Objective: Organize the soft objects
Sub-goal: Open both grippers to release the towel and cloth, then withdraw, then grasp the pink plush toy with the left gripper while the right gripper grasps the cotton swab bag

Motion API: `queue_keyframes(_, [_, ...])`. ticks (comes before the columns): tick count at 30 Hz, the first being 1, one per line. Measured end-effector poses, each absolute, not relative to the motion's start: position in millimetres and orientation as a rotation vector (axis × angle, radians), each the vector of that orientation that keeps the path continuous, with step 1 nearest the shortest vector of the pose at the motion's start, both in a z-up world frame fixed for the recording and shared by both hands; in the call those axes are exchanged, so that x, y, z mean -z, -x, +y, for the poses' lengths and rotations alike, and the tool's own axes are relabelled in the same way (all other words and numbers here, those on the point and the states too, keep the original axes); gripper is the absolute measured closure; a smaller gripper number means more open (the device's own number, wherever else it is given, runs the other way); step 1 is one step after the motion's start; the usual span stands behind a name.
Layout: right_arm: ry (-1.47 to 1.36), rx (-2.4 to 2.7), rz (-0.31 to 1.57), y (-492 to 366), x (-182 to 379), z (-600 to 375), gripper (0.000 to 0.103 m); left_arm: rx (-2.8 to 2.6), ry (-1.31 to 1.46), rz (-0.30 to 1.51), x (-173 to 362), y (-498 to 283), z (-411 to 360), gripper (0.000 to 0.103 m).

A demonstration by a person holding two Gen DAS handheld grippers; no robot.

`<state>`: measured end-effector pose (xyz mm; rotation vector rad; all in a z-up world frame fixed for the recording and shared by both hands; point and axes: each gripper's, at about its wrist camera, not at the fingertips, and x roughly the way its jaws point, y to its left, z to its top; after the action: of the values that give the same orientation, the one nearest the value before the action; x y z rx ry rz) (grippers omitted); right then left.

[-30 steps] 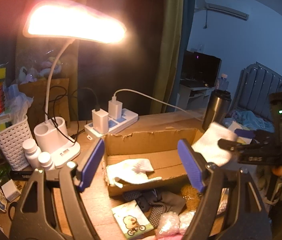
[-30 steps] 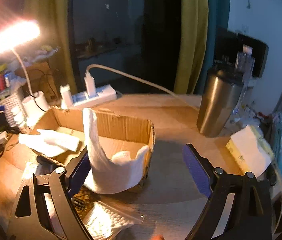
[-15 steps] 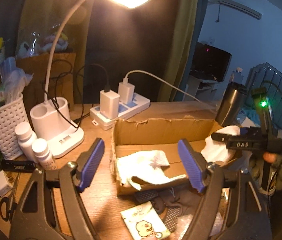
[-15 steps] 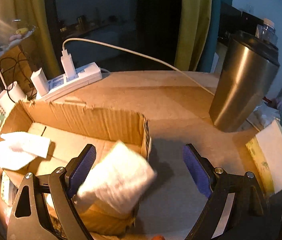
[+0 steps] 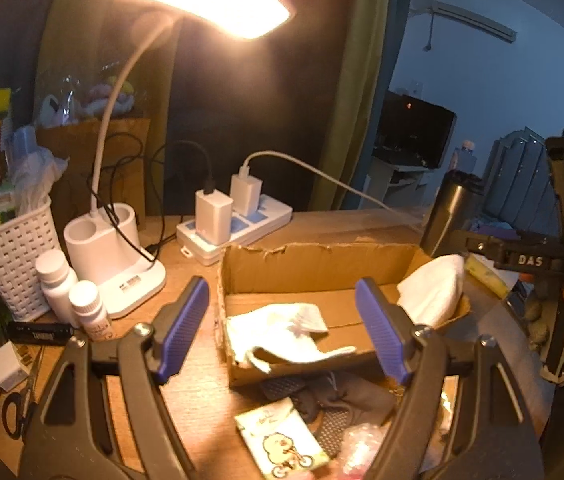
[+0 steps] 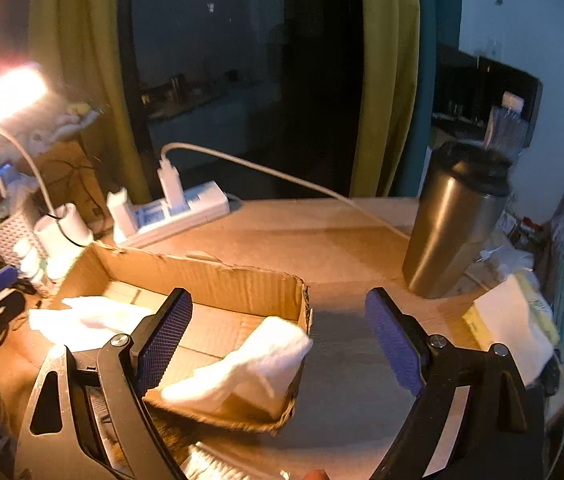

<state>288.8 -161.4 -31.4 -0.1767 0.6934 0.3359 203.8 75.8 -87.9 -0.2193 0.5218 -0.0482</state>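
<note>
White sock [image 6: 242,364] slumped over cardboard box [image 6: 242,280] corner, on bench. Light, limp, compressible; best pinched mid-fold. Right gripper [image 6: 278,344] fingers spread, empty. Left gripper [image 5: 282,328] likewise spread, above dark gloves [image 5: 333,400].

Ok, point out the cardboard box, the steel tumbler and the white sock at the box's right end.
cardboard box [image 6: 218,276]: right wrist view, bare far wall.
steel tumbler [image 6: 453,220]: right wrist view, middle of its body.
white sock [image 5: 433,292]: left wrist view, middle of the bunched fabric over the right rim.
</note>
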Motion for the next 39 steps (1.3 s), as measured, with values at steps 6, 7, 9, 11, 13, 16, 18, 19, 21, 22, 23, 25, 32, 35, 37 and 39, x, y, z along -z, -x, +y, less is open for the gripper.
queue_keyframes(6, [0.183, -0.352, 0.606, -242, 6, -161, 0.012, 0.055, 0.212, 0.501, 74, -185, 69, 0.026])
queue_keyframes(7, [0.188, -0.355, 0.591, -232, 2, -161, 0.012, 0.056, 0.212, 0.498, 72, -182, 68, 0.026])
queue_keyframes(9, [0.198, -0.359, 0.569, -216, -3, -161, 0.012, 0.058, 0.211, 0.493, 68, -176, 67, 0.026])
queue_keyframes(11, [0.203, -0.364, 0.558, -205, -6, -160, 0.012, 0.059, 0.207, 0.489, 65, -169, 64, 0.026])
queue_keyframes(13, [0.206, -0.37, 0.55, -191, -8, -160, 0.012, 0.063, 0.205, 0.485, 63, -163, 60, 0.026])
queue_keyframes(16, [0.206, -0.377, 0.546, -177, -8, -160, 0.012, 0.071, 0.199, 0.484, 62, -153, 54, 0.026])
queue_keyframes(18, [0.206, -0.379, 0.548, -169, -6, -159, 0.012, 0.075, 0.196, 0.488, 63, -148, 50, 0.026])
queue_keyframes(19, [0.205, -0.38, 0.55, -165, -5, -160, 0.012, 0.078, 0.193, 0.49, 64, -145, 47, 0.026])
queue_keyframes(21, [0.207, -0.387, 0.557, -157, 0, -160, 0.012, 0.08, 0.194, 0.496, 65, -140, 43, 0.026])
queue_keyframes(22, [0.208, -0.388, 0.561, -153, 2, -160, 0.012, 0.082, 0.196, 0.5, 67, -139, 42, 0.026])
queue_keyframes(23, [0.21, -0.39, 0.567, -150, 5, -159, 0.012, 0.084, 0.197, 0.504, 68, -137, 40, 0.026])
queue_keyframes(25, [0.211, -0.394, 0.578, -145, 10, -159, 0.012, 0.087, 0.197, 0.516, 72, -135, 37, 0.026])
queue_keyframes(32, [0.194, -0.409, 0.627, -139, 33, -163, 0.012, 0.098, 0.191, 0.558, 85, -131, 29, 0.026])
queue_keyframes(35, [0.191, -0.418, 0.657, -140, 45, -164, 0.012, 0.098, 0.192, 0.589, 95, -129, 26, 0.026])
queue_keyframes(37, [0.186, -0.418, 0.676, -142, 54, -165, 0.012, 0.097, 0.192, 0.612, 102, -130, 25, 0.026])
queue_keyframes(39, [0.176, -0.418, 0.693, -145, 62, -168, 0.012, 0.096, 0.192, 0.636, 110, -130, 23, 0.026])
